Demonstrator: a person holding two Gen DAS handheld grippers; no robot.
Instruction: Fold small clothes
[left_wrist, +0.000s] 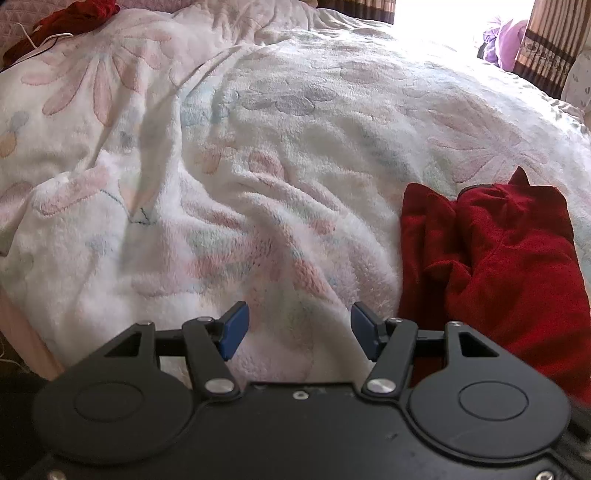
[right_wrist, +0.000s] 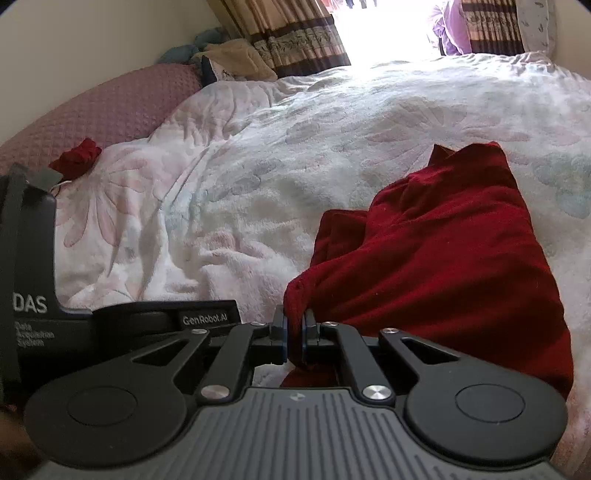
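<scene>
the dark red garment (right_wrist: 436, 258) is lain half-folded on the bed's floral blanket (right_wrist: 258, 166), its near corner clamped by the right hand-held gripper (right_wrist: 294, 332), while the left hand-held gripper (left_wrist: 299, 328) is held apart and empty beside it; a fold-over seems in hand, with release and smoothing judged needed next.

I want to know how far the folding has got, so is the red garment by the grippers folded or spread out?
Partly folded: the red garment lies doubled in layers on the blanket, not flat, one edge pinched in the right gripper.
</scene>
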